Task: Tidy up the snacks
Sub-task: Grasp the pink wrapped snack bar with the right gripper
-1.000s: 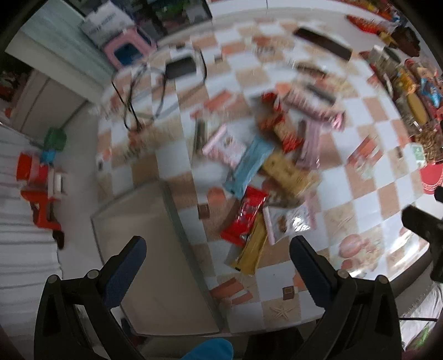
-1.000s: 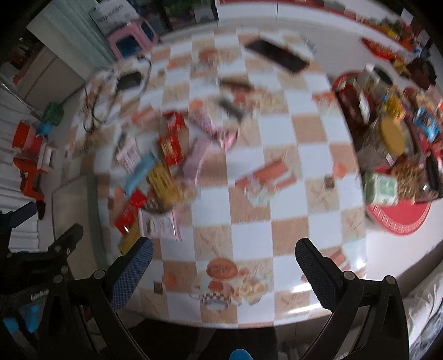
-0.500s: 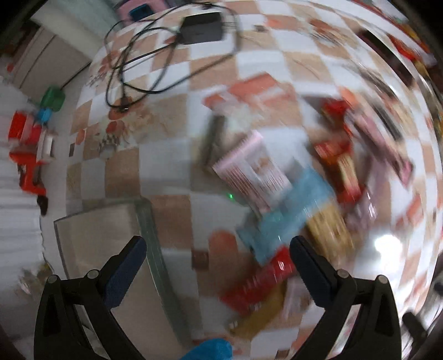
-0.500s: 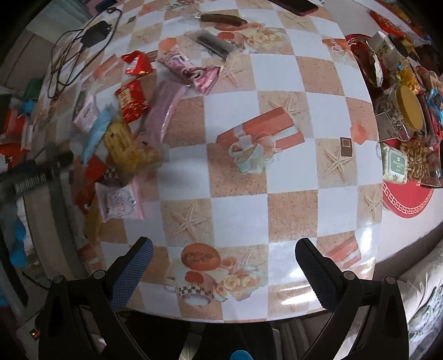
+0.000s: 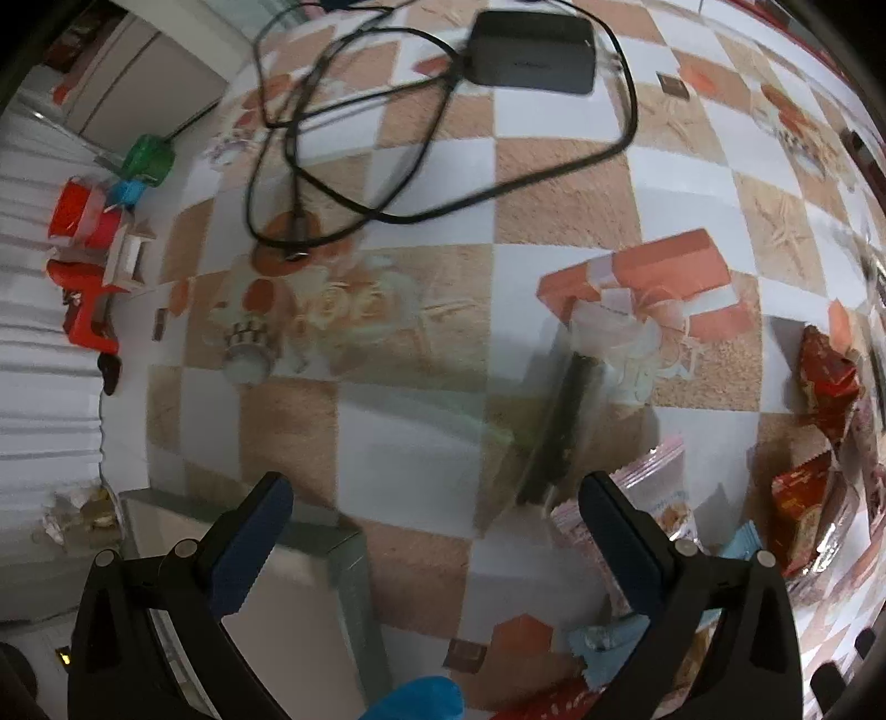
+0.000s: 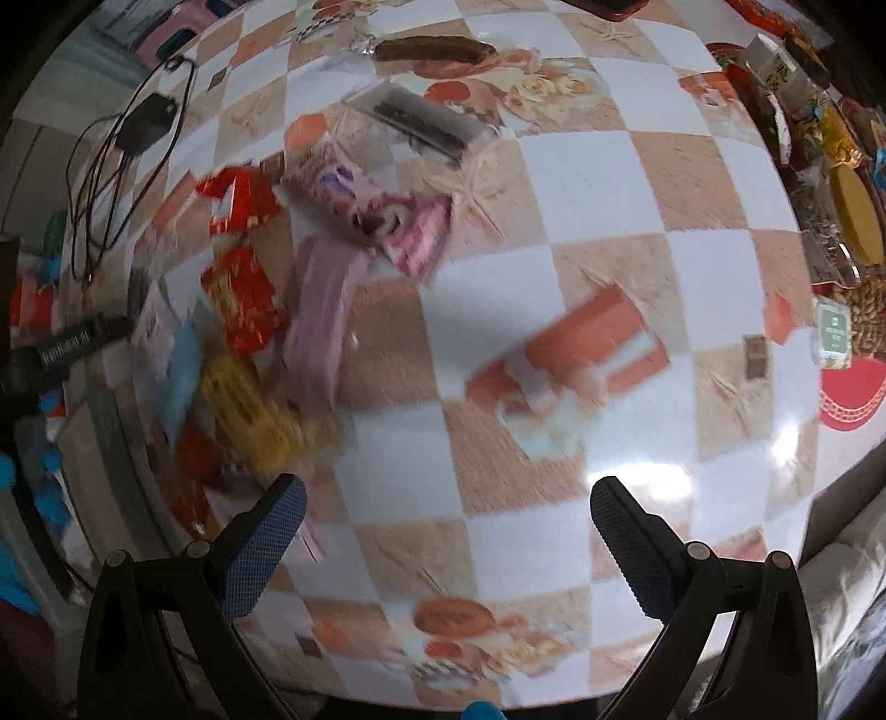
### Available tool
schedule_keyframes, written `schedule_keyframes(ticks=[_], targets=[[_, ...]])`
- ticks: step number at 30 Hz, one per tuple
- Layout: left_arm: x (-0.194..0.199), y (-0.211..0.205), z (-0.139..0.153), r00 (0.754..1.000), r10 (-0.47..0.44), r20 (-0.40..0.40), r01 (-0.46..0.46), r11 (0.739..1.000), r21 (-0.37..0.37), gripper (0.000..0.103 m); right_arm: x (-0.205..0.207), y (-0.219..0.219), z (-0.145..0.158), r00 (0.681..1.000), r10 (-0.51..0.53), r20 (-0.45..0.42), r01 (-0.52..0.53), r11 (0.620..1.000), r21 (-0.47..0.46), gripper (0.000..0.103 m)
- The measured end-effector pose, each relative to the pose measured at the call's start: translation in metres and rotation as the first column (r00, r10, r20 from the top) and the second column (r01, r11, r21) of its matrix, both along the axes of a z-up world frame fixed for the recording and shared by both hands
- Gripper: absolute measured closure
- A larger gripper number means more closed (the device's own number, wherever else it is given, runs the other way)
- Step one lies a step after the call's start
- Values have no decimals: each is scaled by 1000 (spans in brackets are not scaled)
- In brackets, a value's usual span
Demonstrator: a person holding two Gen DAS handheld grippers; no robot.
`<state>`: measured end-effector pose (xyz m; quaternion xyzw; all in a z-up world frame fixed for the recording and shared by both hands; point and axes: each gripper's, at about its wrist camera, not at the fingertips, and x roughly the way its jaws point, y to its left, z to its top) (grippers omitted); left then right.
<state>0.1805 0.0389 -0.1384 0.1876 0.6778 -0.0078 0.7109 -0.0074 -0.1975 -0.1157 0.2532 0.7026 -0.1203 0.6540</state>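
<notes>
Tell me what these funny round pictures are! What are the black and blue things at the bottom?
A person holds a grabbing tool in each hand. Each tool carries a wide camera, so the pictures look round. The left tool and right tool both have blue-padded fingers, spread open and holding nothing. Below is a checkered table with a pile of snacks: red, pink, yellow and blue packets. The left camera also shows a black charger with its cable, and a dark bar in clear wrap.

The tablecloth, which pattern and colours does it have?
The tablecloth is checkered in white and sandy orange squares, with printed starfish and roses. The right wrist view shows it best.
</notes>
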Motion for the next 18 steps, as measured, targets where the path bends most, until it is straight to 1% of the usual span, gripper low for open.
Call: schedule_keyframes(ticks=[6,9,13,15,17,18], targets=[[12,-5,-14,1000,7,-15,-8,999,-37,0,35,0,-18,1000,-11,7,11,1000,-5,0],[14,-15,-13,1000,-11,-7,10,997,-75,0,51,-2,-25,1000,-15,5,15,1000,-25,0],[15,-21,-12,1000,-31,-3,31,994,-101,0,67,-1,-37,1000,-26,-10,26,999,-46,0],[17,-20,-14,1000,-18,-26,14,992,-128,0,74,0,-43,1000,-21,-18,20,998,-64,0],[21,-15,-16,997,27,-68,-37,987,-157,0,79,5,-48,999,-11,-31,9,996,-86,0],[24,-11,-19,994,53,-99,-69,983,-172,0,82,7,-49,999,3,-42,-8,993,-116,0]])
